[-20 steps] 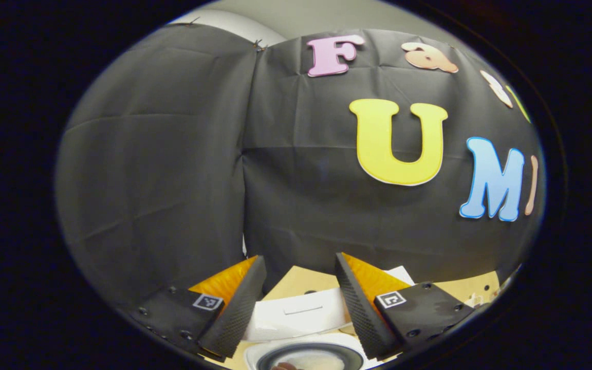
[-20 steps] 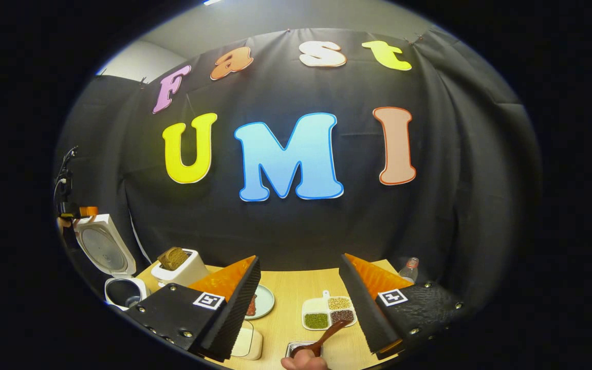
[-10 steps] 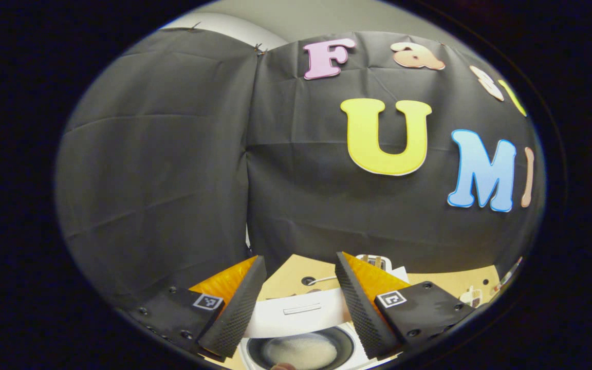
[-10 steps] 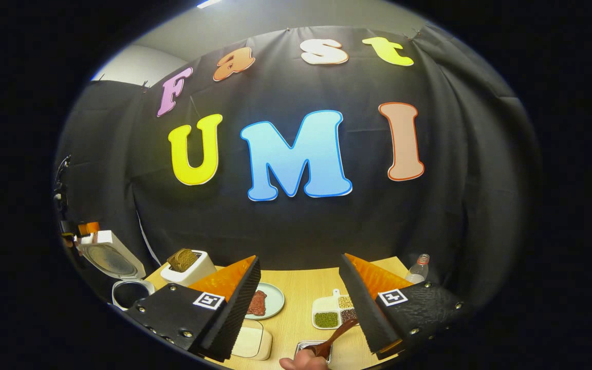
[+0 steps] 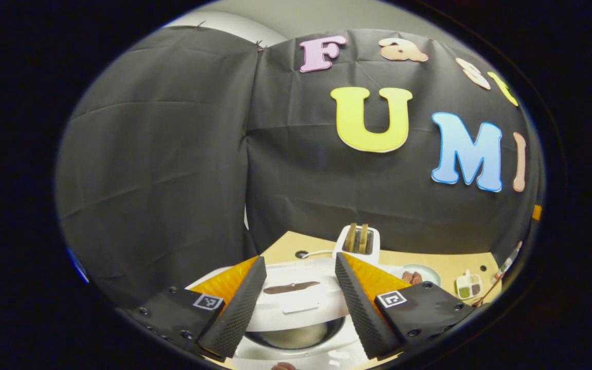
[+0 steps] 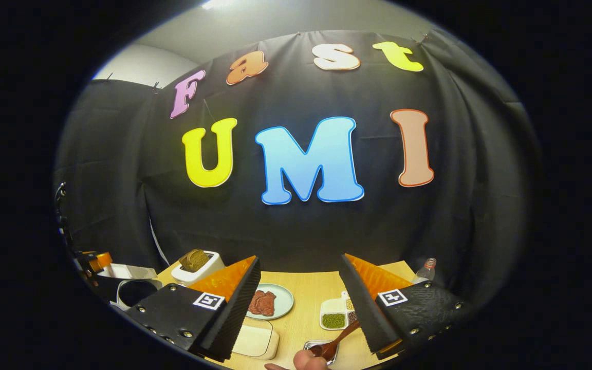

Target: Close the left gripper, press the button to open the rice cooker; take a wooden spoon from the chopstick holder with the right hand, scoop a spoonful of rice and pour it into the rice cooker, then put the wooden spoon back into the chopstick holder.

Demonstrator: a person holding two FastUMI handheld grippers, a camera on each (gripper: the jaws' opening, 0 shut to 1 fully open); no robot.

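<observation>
Both claws stand spread wide and empty, the left gripper (image 5: pixel 296 303) over the rice cooker (image 5: pixel 298 303), the wooden spoon (image 6: pixel 338 340) apparently lying at six o'clock below the right gripper (image 6: pixel 298 308).

Each hand-held gripper, the left one (image 5: pixel 296 303) and the right one (image 6: pixel 298 303), has two wedge-shaped fingers with a ribbed inner face, set on dark plates studded with small round screws (each plate carries one square black-and-white marker). A fingertip (image 6: pixel 309 362) peeks in below.
</observation>
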